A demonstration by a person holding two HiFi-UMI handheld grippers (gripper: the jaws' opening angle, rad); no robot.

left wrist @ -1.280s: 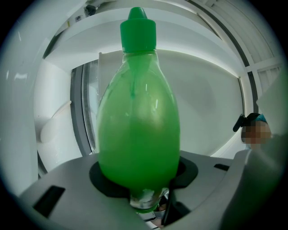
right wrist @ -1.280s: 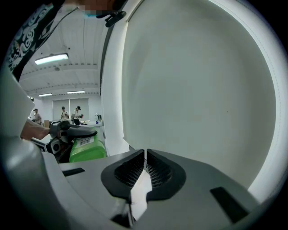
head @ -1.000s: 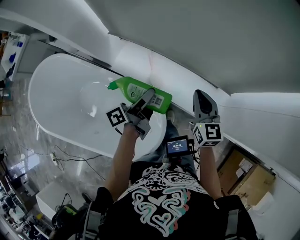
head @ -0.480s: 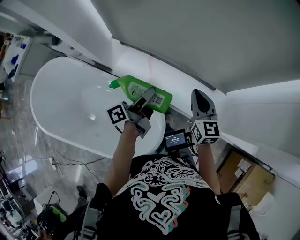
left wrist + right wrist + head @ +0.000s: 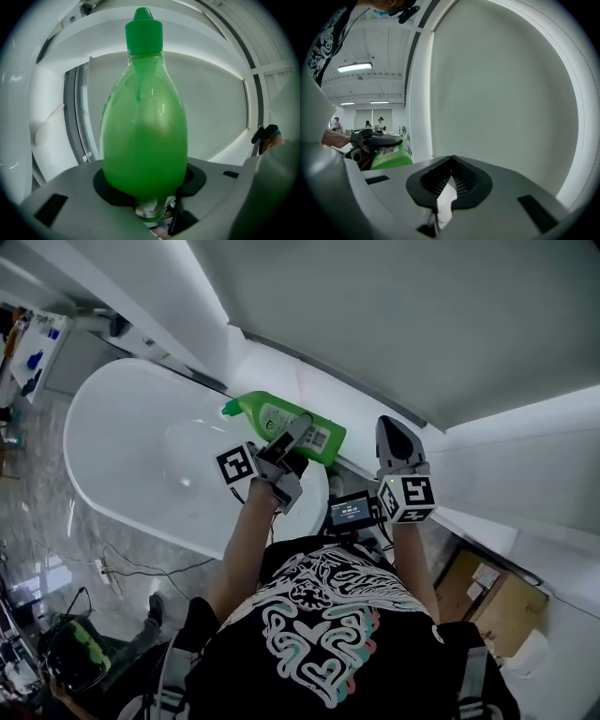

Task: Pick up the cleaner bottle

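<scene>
Apparently, cleaner bottle (image 5: 279,422) slightly higher.

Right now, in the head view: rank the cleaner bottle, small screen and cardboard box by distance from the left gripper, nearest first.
1. cleaner bottle: clamped in the left gripper.
2. small screen: lower right, between the arms.
3. cardboard box: far lower right.

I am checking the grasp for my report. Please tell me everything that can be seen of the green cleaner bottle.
The cleaner bottle is pear-shaped, of translucent green plastic, with a closed pointed green cap. A white barcode label sits near its base. The left gripper clamps its wide lower part, holding it roughly level, cap towards the bathtub. Nothing else visibly touches it.
</scene>
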